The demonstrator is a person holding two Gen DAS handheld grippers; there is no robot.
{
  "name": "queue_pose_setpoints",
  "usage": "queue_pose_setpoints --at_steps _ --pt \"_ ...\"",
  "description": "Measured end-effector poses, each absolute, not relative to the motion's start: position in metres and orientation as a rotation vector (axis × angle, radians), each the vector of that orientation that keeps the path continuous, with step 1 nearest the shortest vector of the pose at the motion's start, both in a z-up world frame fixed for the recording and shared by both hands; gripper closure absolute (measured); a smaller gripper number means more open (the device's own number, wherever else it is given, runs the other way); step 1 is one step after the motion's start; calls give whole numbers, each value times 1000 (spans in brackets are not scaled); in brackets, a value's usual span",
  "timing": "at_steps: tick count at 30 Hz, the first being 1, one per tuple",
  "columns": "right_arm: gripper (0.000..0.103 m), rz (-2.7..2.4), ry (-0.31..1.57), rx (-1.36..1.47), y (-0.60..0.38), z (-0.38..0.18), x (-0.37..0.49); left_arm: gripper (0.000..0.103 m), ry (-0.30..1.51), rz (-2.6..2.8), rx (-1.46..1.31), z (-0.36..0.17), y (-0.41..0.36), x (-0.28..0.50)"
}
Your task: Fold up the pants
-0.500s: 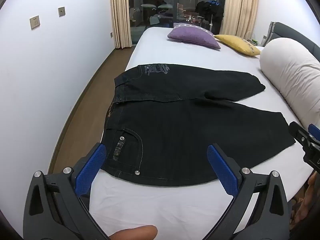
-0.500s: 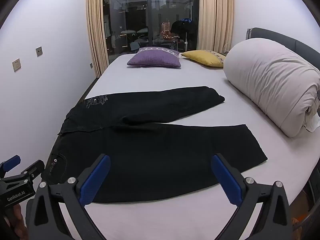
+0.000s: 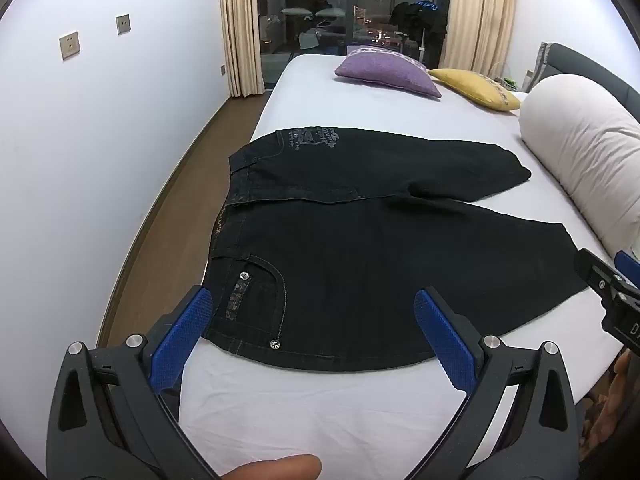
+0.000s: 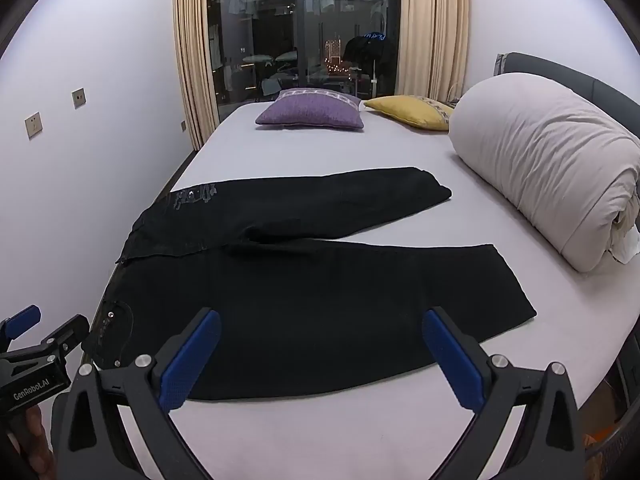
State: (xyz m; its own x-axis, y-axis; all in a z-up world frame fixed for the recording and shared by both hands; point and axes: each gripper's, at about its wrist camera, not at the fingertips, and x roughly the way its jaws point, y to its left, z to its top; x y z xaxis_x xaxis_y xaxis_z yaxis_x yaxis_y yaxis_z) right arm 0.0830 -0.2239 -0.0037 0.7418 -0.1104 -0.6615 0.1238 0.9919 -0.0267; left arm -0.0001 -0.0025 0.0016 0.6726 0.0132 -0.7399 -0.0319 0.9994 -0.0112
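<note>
Pants are judged soft and limp; waistband and hem should be taken; left gripper and right gripper are held wide, empty.

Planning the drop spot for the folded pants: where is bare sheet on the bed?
Free: the white sheet strip between both open grippers and the black denim pants; the wide patch between the pants and the purple cushion; the wedge between the two legs. Crowded: the right side, along the rolled white duvet and yellow cushion.

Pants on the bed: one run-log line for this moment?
pants: flat, unfolded on bed | left gripper: open, empty | right gripper: open, empty
</note>
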Motion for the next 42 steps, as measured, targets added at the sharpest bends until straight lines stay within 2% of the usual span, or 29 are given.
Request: queue_pose_setpoints --at_steps 42 --pt "0 -122 768 6 -212 -14 82 0 834 28 -28 -9 6 1"
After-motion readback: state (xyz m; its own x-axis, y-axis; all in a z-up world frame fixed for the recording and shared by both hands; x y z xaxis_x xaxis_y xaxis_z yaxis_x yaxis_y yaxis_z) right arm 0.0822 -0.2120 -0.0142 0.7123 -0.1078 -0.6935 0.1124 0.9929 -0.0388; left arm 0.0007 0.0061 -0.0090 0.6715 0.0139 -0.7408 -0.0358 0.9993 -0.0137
